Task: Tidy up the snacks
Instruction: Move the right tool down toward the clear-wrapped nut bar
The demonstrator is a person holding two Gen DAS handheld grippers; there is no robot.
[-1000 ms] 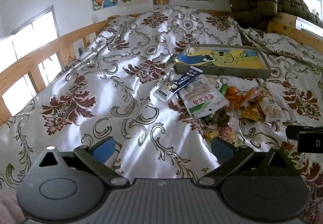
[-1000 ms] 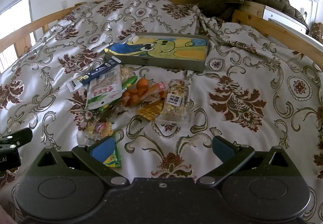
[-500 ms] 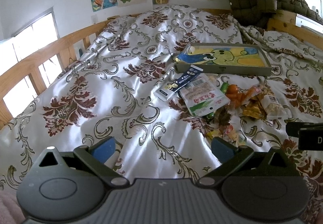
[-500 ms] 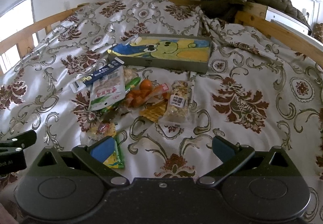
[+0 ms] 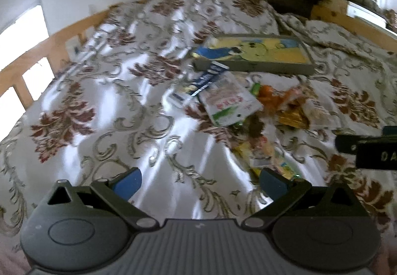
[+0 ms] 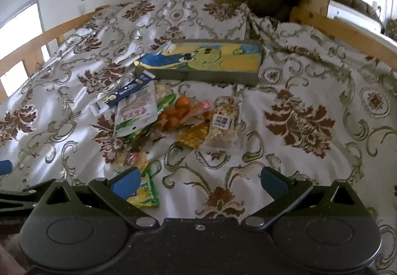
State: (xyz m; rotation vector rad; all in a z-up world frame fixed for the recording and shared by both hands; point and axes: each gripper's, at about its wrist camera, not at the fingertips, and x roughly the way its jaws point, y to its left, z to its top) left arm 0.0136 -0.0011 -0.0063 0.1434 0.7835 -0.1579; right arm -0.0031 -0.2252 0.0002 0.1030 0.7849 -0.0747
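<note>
Right now both my left gripper (image 5: 199, 182) and right gripper (image 6: 198, 180) hang wide apart, empty. Mid-frame, the snacks (image 6: 173, 118) sit heaped just below the tray (image 6: 198, 63). I'd take an edge packet, pinching flat.

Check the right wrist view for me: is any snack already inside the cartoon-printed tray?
No: the tray shows only its printed bottom, while the snack pile lies on the bedspread in front of it.

My view: a bed (image 6: 310, 91) under a floral bedspread.
On it I see a cartoon-printed tray (image 6: 198, 64) and, just in front, scattered snack packets (image 6: 173, 116).
</note>
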